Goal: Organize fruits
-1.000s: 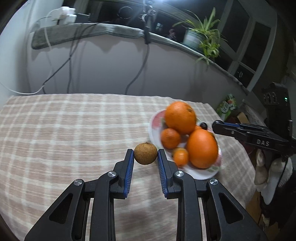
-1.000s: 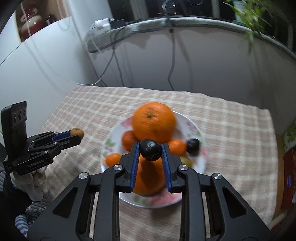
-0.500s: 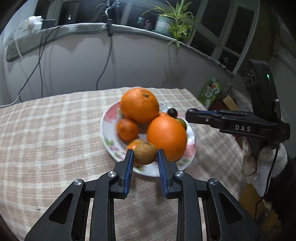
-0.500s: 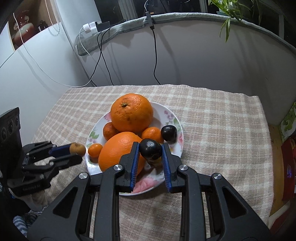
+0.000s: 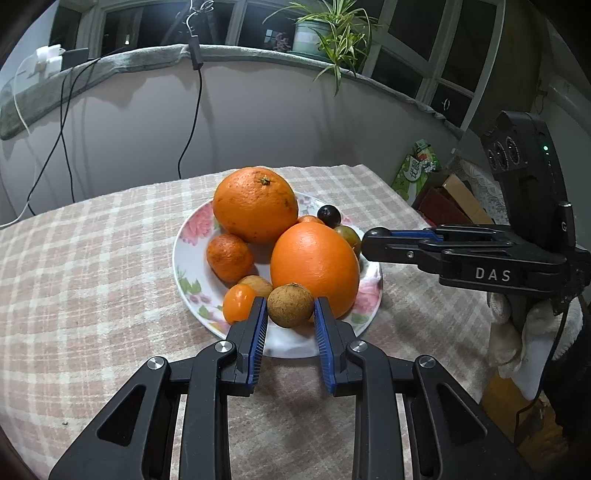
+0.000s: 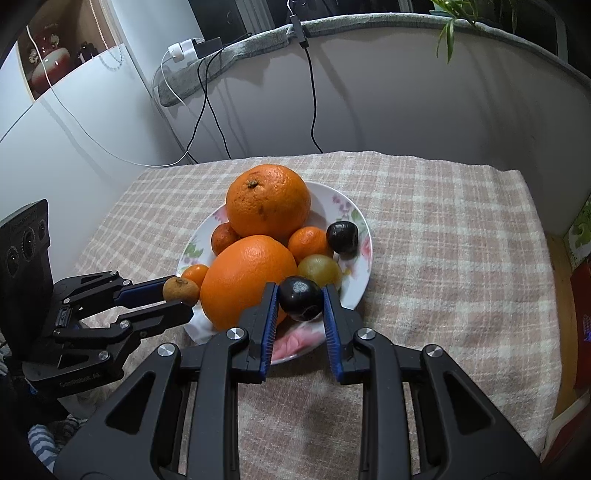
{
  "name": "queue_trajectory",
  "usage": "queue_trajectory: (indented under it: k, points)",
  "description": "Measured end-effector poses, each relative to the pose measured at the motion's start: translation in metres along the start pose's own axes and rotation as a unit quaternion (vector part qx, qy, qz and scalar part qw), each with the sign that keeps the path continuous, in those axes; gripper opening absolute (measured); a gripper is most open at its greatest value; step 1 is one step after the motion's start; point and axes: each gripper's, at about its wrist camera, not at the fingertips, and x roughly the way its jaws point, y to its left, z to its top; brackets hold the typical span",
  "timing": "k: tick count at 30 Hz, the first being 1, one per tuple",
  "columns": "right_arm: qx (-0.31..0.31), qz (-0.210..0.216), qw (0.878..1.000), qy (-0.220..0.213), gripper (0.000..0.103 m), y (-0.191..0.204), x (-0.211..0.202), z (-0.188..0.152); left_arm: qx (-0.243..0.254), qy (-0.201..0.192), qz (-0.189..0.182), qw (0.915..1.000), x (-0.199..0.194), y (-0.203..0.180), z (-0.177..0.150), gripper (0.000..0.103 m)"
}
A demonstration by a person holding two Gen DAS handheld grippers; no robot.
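Observation:
A floral plate (image 5: 192, 236) (image 6: 351, 210) on the checked tablecloth holds two big oranges (image 5: 255, 203) (image 5: 314, 264), small tangerines (image 5: 229, 256), a dark plum (image 6: 341, 237), a green-yellow fruit (image 6: 319, 271) and a brown longan (image 5: 256, 284). My left gripper (image 5: 290, 306) is shut on a brown longan (image 5: 290, 305) over the plate's near rim; it also shows in the right wrist view (image 6: 181, 291). My right gripper (image 6: 300, 299) is shut on a dark plum (image 6: 300, 298) over the plate's right front edge.
The checked tablecloth (image 5: 92, 258) covers the table. A curved wall with hanging cables (image 5: 192, 110) stands behind it. A potted plant (image 5: 325, 33) sits on the ledge. Boxes and a green packet (image 5: 419, 166) lie beyond the table's right edge.
Both grippers have come closer to the plate with their fruits still held. The left one now hangs over the near rim and the right one over the right front edge.

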Motion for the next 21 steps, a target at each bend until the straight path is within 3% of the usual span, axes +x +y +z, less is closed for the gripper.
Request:
queue_trajectory:
  k: [8, 11, 12, 16, 21]
  points:
    - [0.001, 0.007, 1.0, -0.001, 0.025, 0.001, -0.0006, -0.0008, 0.005, -0.001, 0.009, 0.9999, 0.0018, -0.0014, 0.0003, 0.025]
    - [-0.001, 0.007, 1.0, -0.002, 0.025, 0.0031, -0.0014, -0.001, 0.007, -0.003, 0.012, 0.9999, 0.0014, -0.0022, 0.0005, 0.036]
    - [-0.002, 0.007, 1.0, -0.002, 0.027, 0.0035, -0.0013, -0.0008, 0.007, -0.003, 0.012, 0.9999, 0.001, -0.0023, 0.0007, 0.036]
    - [-0.003, 0.006, 1.0, -0.008, 0.05, 0.0045, -0.0031, 0.0003, 0.008, -0.006, 0.013, 0.9999, 0.0001, -0.0023, 0.001, 0.036]
    - [-0.003, 0.008, 1.0, -0.011, 0.05, 0.0055, -0.0055, 0.0016, 0.005, -0.008, 0.013, 0.9999, -0.0017, -0.0015, 0.0006, 0.036]
